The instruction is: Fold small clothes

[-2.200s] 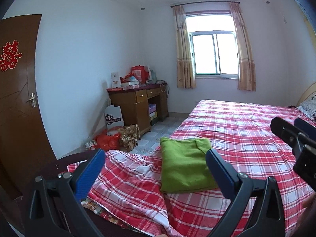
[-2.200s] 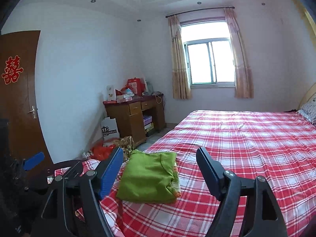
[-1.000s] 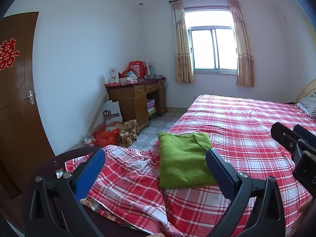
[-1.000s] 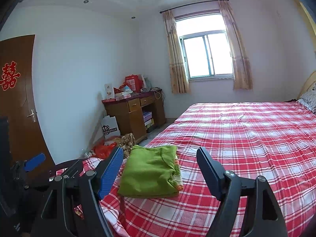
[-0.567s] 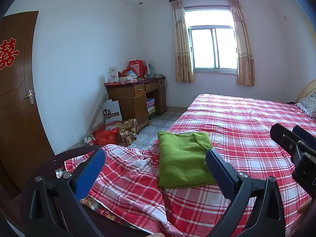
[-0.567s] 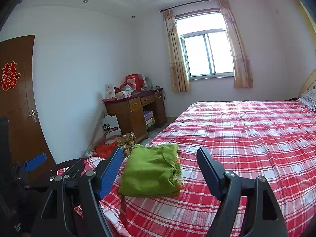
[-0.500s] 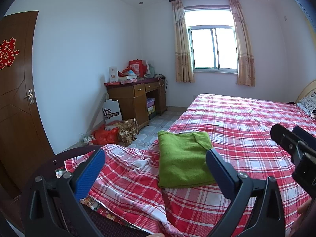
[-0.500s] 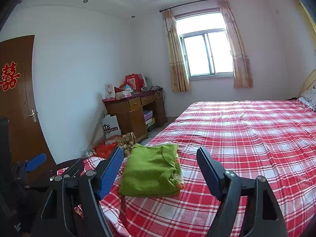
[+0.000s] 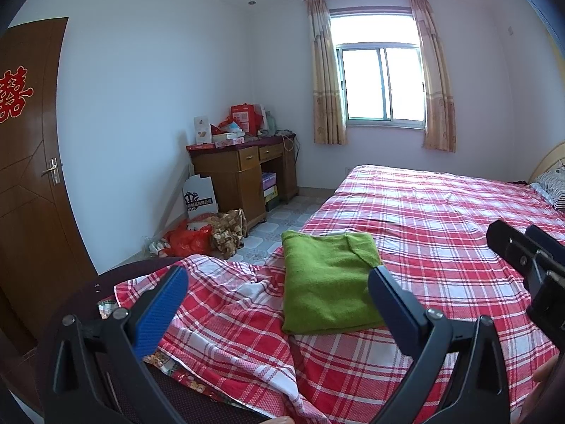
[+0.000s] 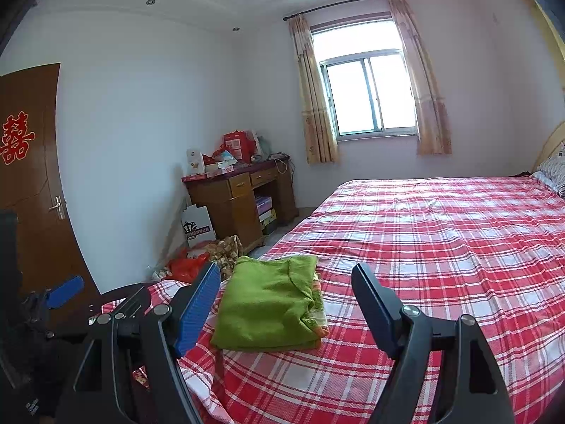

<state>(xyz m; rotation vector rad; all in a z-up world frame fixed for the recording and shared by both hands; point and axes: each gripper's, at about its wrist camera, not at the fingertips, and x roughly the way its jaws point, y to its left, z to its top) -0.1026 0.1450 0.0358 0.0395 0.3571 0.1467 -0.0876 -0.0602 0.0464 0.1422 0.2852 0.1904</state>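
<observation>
A folded green garment [image 9: 326, 281] lies flat on the red plaid bedspread [image 9: 441, 226] near the bed's foot corner; in the right wrist view [image 10: 270, 304] it rests on a folded orange-patterned piece. My left gripper [image 9: 277, 302] is open and empty, held above and short of the garment. My right gripper [image 10: 286, 302] is open and empty, also held back from it. The right gripper's fingers [image 9: 512, 247] show at the right edge of the left wrist view. The left gripper's blue pad [image 10: 65, 291] shows at the left of the right wrist view.
A wooden desk [image 9: 243, 173] with boxes on top stands against the far wall. Bags and a white box [image 9: 199, 199] lie on the floor by it. A brown door [image 9: 24, 162] is at left, a window [image 9: 383, 84] behind the bed, pillows [image 9: 551, 185] at far right.
Both grippers rose and tilted slightly, so the garment sits a little lower in both views. Nothing was gripped and the garment has not moved.
</observation>
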